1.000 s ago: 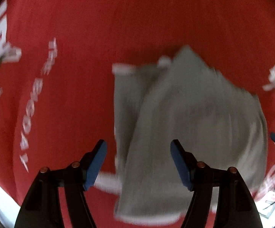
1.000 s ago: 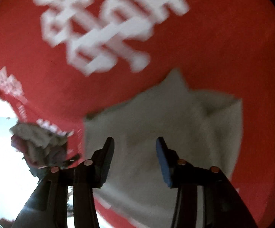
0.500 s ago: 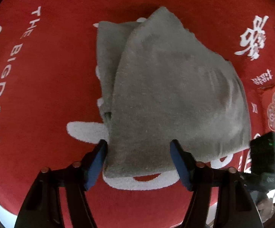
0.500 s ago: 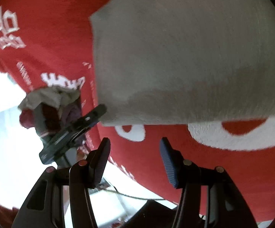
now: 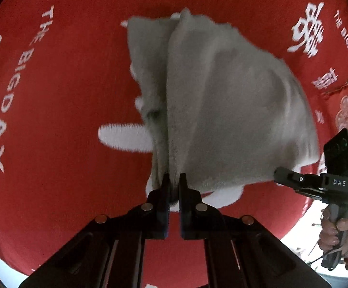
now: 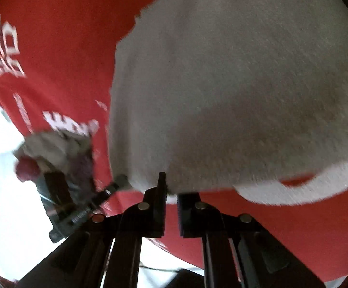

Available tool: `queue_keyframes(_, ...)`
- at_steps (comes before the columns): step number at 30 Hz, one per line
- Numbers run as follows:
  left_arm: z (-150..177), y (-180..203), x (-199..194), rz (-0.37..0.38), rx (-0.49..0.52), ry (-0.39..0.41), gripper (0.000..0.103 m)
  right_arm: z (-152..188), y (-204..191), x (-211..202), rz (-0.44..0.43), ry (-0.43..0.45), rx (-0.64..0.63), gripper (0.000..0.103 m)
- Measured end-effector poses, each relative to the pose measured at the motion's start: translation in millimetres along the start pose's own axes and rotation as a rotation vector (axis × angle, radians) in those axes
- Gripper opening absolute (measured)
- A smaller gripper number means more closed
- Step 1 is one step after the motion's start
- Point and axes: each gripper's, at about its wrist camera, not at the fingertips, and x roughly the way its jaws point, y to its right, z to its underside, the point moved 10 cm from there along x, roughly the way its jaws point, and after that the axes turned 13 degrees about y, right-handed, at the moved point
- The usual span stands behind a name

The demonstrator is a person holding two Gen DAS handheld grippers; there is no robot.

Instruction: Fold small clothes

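Because the red cloth (image 5: 53, 96) with its white lettering covers the whole surface, we have a wide, soft field to fold on, and the grey garment (image 5: 222, 108) sits near its middle where both hands can reach it. The garment is already doubled over, one layer lying on another with a narrower panel showing along its left side, and we judge the fold to be well along. Its near edge looks raised off the cloth, probably so the next fold can be carried away from us.

We hold that near edge at two points so it lifts evenly. Our left tongs (image 5: 173, 182) are clenched on the left near corner, the cloth pinched between the nearly closed jaws. Our right tongs (image 6: 171, 188) bite the same edge further right, jaws drawn in on the fabric; in the left view they meet the garment's right near corner. A heap of other clothes (image 6: 56, 151) waits at the surface's left edge.
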Motion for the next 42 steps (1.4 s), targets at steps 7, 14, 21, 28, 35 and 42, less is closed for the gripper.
queue_keyframes(7,-3,-1,-8,-0.154,0.008,0.048,0.044,16,27,2,0.066,-0.051,-0.040,0.006)
queue_keyframes(14,2,4,-32,-0.202,0.013,0.066,0.068,28,-6,-2,0.108,-0.094,-0.162,0.010)
queue_keyframes(21,7,16,-51,-0.208,0.033,0.071,0.099,32,-21,-22,0.142,-0.084,-0.212,0.041)
queue_keyframes(28,29,23,-59,-0.249,0.036,0.014,0.099,29,-31,-37,0.206,-0.037,-0.241,0.075)
queue_keyframes(35,61,30,-65,-0.204,0.049,-0.027,0.099,39,-42,-48,0.402,0.001,-0.540,0.080)
queue_keyframes(42,70,22,-87,-0.177,0.026,0.005,0.099,62,-52,-39,0.423,-0.038,-0.568,0.081)
